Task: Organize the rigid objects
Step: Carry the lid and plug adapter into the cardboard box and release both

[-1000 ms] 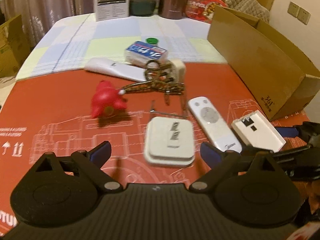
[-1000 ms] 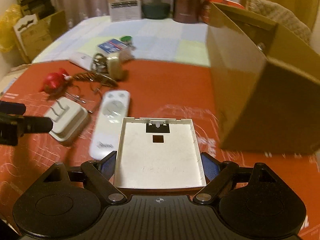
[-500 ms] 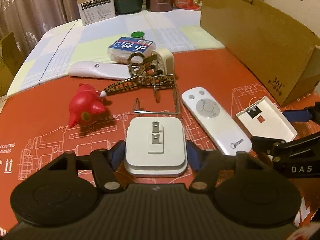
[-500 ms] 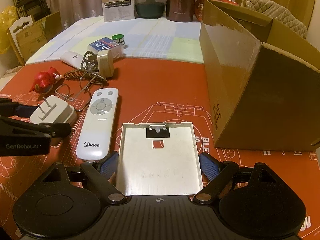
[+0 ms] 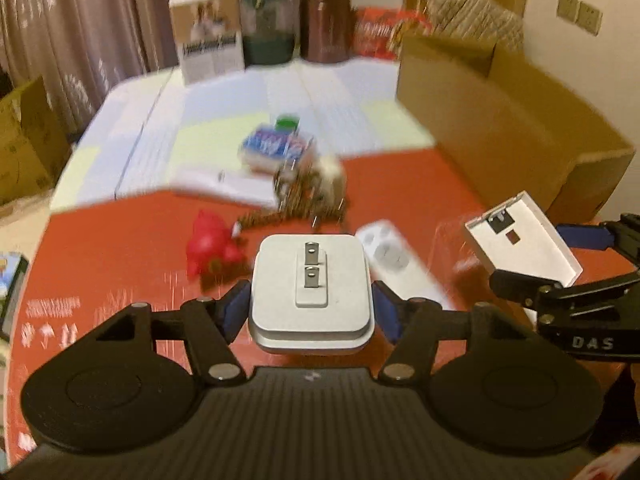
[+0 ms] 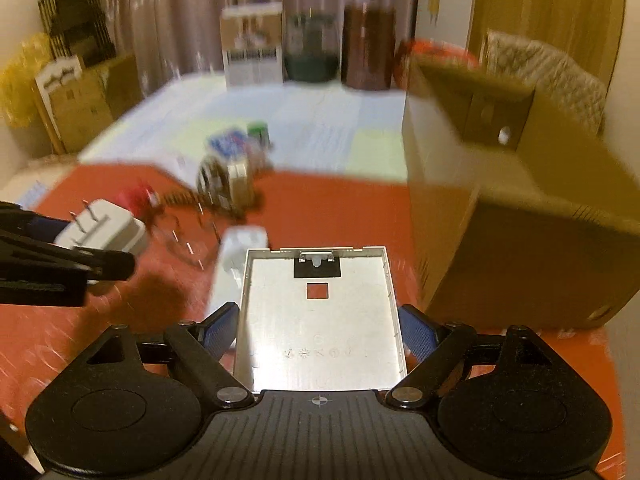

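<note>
White plug adapter (image 5: 311,292), prongs up, clamped between the blue pads of the left gripper (image 5: 311,308), held above the red mat (image 5: 120,248). White cover plate (image 6: 320,316), hollow side up, gripped at both edges by the right gripper (image 6: 318,330), level, beside the cardboard box (image 6: 520,240). Remote (image 5: 396,260), red toy (image 5: 210,244) and blurred clutter on the mat beyond
</note>
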Available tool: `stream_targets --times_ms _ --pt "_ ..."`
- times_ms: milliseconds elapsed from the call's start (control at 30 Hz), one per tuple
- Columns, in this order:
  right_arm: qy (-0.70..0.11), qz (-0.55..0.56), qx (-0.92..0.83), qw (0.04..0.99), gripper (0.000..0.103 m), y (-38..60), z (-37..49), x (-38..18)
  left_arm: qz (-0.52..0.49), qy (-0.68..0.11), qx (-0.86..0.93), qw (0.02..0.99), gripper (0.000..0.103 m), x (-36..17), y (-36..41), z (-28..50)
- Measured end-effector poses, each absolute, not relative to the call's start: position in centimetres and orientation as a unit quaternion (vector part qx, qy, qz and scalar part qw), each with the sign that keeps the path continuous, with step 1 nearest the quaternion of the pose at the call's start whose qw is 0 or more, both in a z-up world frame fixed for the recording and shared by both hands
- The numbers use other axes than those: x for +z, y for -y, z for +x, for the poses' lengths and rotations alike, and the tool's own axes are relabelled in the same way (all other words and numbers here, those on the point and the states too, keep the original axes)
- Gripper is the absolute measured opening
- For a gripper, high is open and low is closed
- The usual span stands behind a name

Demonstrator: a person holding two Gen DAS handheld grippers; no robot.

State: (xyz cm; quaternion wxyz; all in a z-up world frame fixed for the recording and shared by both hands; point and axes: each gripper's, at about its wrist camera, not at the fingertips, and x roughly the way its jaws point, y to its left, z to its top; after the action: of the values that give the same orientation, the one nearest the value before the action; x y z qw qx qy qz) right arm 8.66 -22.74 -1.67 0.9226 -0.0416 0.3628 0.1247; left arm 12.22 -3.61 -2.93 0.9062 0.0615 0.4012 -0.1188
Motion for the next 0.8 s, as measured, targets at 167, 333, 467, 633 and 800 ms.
stream_targets --times_ms 167,333,467,633,800 --pt "-0.301 -0.029 0.088 0.949 0.082 26.5 9.4 5.4 0.060 -0.362 -0.158 0.917 0.060 2.3 7.2 13.3" --pt "-0.298 -0.018 0.019 0.954 0.082 33.7 12.6 8.4 0.059 -0.334 -0.213 0.916 0.060 5.2 13.6 15.2" --pt "-0.306 -0.009 -0.011 0.952 0.082 38.1 14.6 8.6 0.060 -0.325 -0.251 0.910 0.060 5.7 19.1 17.0" --pt "-0.327 0.006 -0.024 0.945 0.082 41.1 16.7 7.1 0.067 -0.327 -0.281 0.900 0.060 4.8 23.9 19.5" --pt "-0.338 0.027 -0.024 0.941 0.082 42.9 17.7 5.5 0.075 -0.341 -0.286 0.892 0.060 3.2 25.9 21.3"
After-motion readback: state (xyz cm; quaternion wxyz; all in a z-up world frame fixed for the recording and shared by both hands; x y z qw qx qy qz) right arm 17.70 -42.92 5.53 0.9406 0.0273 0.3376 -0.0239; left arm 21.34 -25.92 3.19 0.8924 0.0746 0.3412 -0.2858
